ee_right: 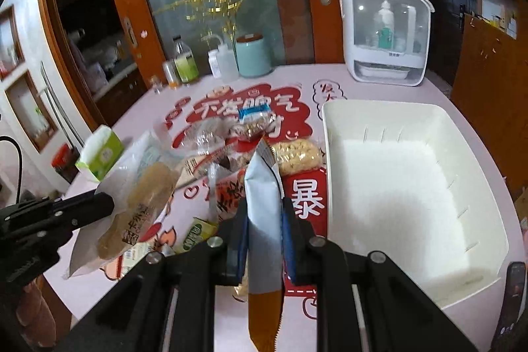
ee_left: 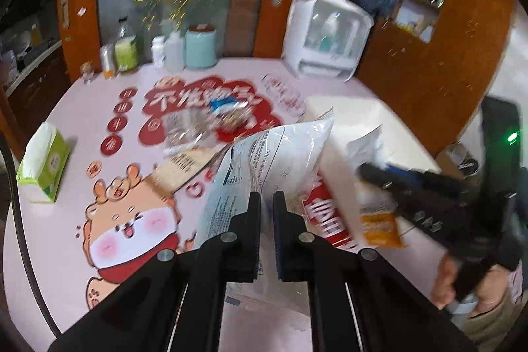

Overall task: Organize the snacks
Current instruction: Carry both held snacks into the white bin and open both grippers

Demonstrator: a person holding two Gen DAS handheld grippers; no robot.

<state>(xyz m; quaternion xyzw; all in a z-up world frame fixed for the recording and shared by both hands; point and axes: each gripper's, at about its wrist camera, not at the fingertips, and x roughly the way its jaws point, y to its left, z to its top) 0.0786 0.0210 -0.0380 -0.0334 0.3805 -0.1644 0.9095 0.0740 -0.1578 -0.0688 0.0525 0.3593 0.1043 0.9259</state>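
Observation:
My left gripper (ee_left: 266, 203) is shut on a clear bread packet (ee_left: 264, 160) and holds it above the table; the same packet (ee_right: 142, 197) shows at the left in the right wrist view, in the left gripper (ee_right: 109, 203). My right gripper (ee_right: 264, 213) is shut on a grey and orange snack pouch (ee_right: 264, 220), held upright just left of the empty white bin (ee_right: 412, 187). In the left wrist view the right gripper (ee_left: 369, 174) holds that pouch (ee_left: 379, 220) beside the bin (ee_left: 346, 134). Several loose snack packets (ee_right: 257, 121) lie on the table's middle.
A green tissue box (ee_left: 43, 160) stands at the table's left. Bottles and a teal canister (ee_right: 254, 55) line the back edge. A white cabinet-like appliance (ee_right: 386, 35) stands at the back right. A wooden cupboard stands to the right. The table has a pink printed cover (ee_left: 66, 220).

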